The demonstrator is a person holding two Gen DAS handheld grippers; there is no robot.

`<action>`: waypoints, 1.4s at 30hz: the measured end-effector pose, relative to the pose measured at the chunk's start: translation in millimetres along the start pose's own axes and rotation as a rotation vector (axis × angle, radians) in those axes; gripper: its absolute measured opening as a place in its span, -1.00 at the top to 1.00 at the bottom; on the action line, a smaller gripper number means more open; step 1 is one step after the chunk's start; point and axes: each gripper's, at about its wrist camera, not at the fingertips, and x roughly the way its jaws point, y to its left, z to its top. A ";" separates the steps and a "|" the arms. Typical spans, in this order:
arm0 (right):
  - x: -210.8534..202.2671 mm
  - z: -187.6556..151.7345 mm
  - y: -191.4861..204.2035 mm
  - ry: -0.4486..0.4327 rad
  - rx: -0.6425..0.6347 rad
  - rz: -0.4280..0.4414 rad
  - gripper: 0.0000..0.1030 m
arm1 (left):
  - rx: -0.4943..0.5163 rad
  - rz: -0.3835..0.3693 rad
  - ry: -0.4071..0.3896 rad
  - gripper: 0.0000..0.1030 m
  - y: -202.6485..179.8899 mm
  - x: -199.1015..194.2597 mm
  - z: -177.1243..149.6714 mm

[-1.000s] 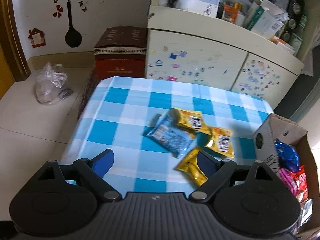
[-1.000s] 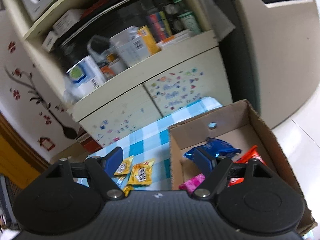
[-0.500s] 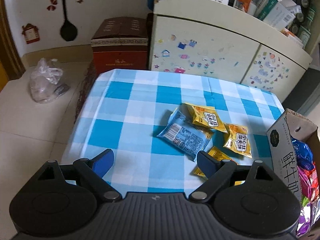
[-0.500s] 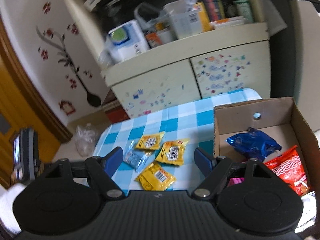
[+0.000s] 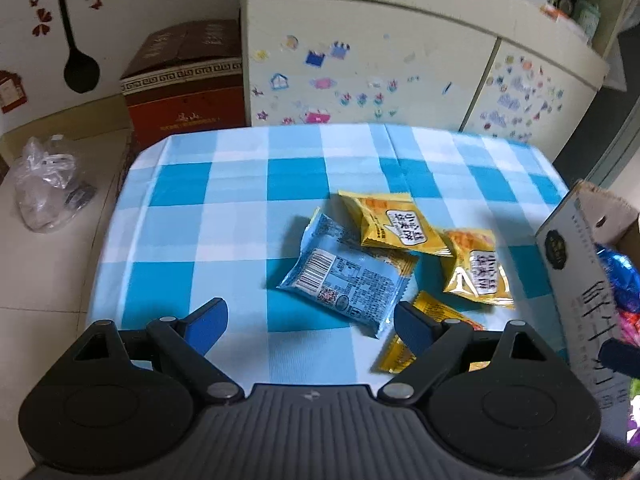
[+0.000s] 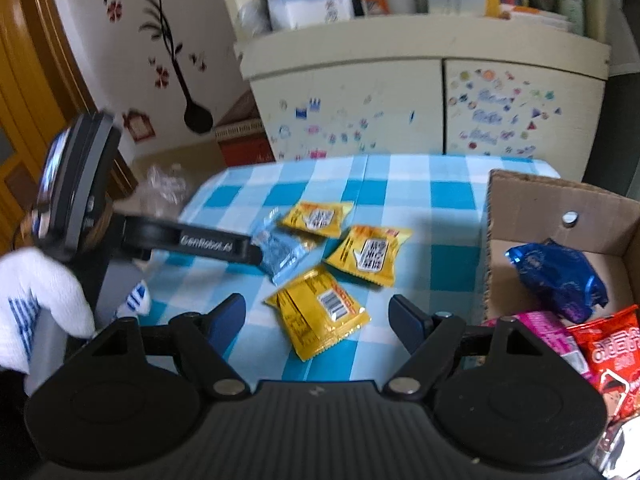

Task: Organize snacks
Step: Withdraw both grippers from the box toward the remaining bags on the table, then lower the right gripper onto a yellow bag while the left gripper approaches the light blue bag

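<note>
Three yellow snack packets and one light-blue packet [image 5: 348, 280] lie together on the blue checked tablecloth [image 5: 224, 216]. In the right wrist view they are the blue packet [image 6: 280, 252], two face-up yellow packets [image 6: 316, 218] [image 6: 370, 254] and a face-down yellow packet [image 6: 320, 312]. My left gripper [image 5: 310, 326] is open and empty, low over the near edge of the blue packet. My right gripper [image 6: 318, 322] is open and empty above the face-down yellow packet. A cardboard box [image 6: 520, 216] at the right holds a dark-blue bag [image 6: 560, 280], a red bag and a pink bag.
A cream cabinet [image 5: 360, 60] with stickers stands behind the table. A red-brown carton [image 5: 184, 80] and a clear plastic bag [image 5: 44, 184] sit on the floor at the left. The left gripper's body and gloved hand [image 6: 36, 300] fill the right wrist view's left side.
Both grippers have come down and closer to the packets. The right wrist view swung left from the box to the table, and the left gripper now shows in it.
</note>
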 end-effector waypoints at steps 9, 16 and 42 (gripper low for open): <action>42.0 -4.3 8.6 0.073 -0.029 -0.011 -0.62 | 0.044 -0.049 0.054 -0.81 -2.8 30.3 13.7; 56.0 -3.3 18.2 0.077 -0.048 -0.041 -0.77 | 0.132 -0.064 0.064 -0.86 -17.8 49.1 16.3; 87.7 -7.0 24.1 0.142 -0.105 -0.061 -0.46 | 0.130 -0.073 0.059 -0.74 -7.0 50.4 26.2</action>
